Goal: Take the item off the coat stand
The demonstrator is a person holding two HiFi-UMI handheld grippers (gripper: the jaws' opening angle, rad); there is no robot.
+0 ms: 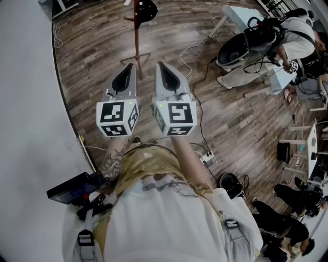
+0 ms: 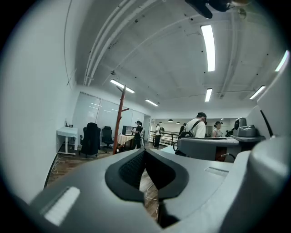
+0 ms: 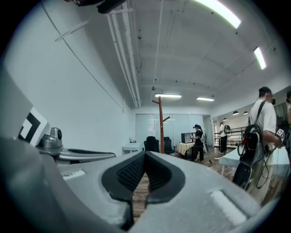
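Observation:
A red-brown coat stand rises from the wood floor ahead of me, with a black item hanging near its top. My left gripper and right gripper are held side by side, short of the stand's base and apart from it. Both are shut with nothing between the jaws. The left gripper view shows its shut jaws and the stand's pole farther off. In the right gripper view the shut jaws sit below the pole. I cannot make out the hanging item in either gripper view.
A white wall runs along the left. Cables and a power strip lie on the floor. A person bends over a white table at the right. Black office chairs and a white desk stand beyond the coat stand.

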